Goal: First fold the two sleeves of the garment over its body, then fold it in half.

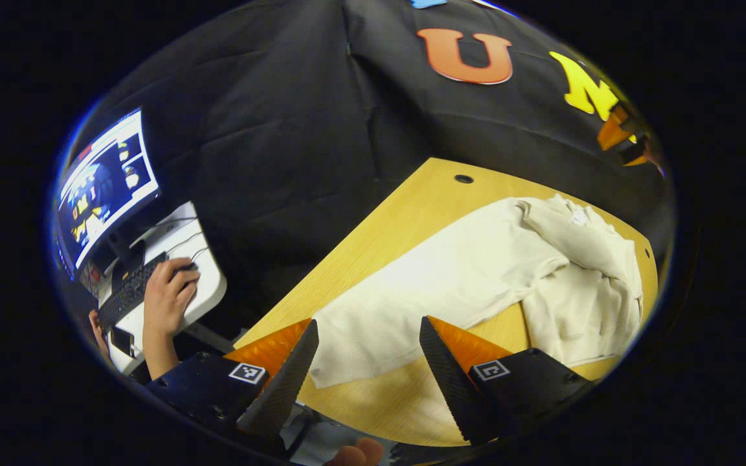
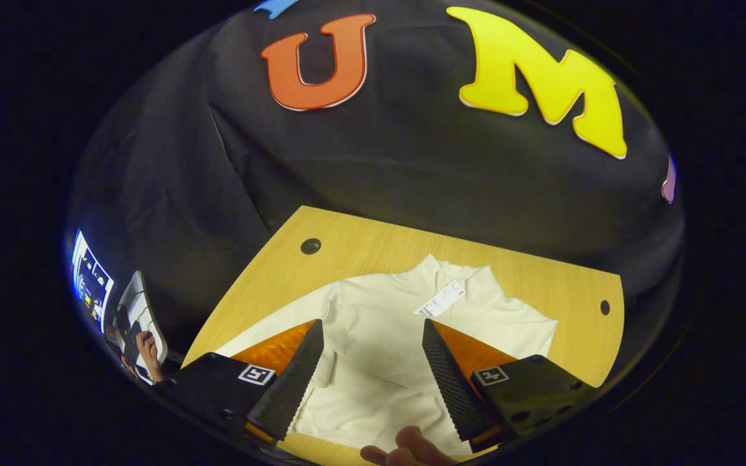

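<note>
The cream garment [image 2: 386,343] lies on the wooden counter [image 2: 360,249], collar toward the booth wall, a paper tag [image 2: 439,299] near the neck; in the left gripper view one long sleeve [image 1: 412,304] stretches flat out from the body across the counter toward that tool, while the other side of the garment [image 1: 580,272] looks bunched, and whether its sleeve is already laid over the body I cannot tell. The left tool [image 1: 366,362] hangs above the counter with its jaws spread wide and nothing between them; the outstretched sleeve's cuff end lies just below and between its fingers, near but not gripped. The right tool [image 2: 373,369] is likewise spread wide and empty, poised over the middle of the body, apart from the cloth.

With a sleeve lying out like this, I judge the sleeve-folding step to be the one in hand; the next move would call for lowering the left tool onto the cuff, pinching a single layer, and carrying it across the body without dragging the rest. Off to the side a person's hand [image 1: 169,291] rests at a keyboard [image 1: 130,291] under a monitor [image 1: 104,188].
</note>
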A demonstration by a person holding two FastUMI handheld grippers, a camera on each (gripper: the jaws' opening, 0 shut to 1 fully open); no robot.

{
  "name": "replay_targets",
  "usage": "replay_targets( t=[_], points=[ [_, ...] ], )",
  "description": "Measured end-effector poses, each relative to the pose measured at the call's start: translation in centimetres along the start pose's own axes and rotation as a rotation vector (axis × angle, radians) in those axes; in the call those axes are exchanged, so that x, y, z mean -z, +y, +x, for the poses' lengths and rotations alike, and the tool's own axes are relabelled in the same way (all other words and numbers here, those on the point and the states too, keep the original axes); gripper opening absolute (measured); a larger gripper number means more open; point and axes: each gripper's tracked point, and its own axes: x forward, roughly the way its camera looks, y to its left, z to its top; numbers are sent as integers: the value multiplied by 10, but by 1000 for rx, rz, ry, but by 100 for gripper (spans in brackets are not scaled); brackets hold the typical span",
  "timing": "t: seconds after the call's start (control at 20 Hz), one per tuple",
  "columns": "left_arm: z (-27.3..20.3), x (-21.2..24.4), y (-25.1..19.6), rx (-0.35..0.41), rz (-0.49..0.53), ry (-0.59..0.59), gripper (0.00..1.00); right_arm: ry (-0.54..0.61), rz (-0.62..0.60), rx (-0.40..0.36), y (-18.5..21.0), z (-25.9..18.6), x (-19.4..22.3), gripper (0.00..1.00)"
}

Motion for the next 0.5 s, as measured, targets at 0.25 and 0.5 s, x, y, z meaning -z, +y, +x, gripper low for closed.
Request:
replay_targets(
  t=[0.25, 0.5],
  points=[
    [15, 33, 32, -143, -193, 134, 100, -80, 1, 11, -39, -63, 30, 95],
    [34, 35, 40, -203, -232, 211, 100, -90, -80, 47, -67, -108, 85, 95]
  ],
)
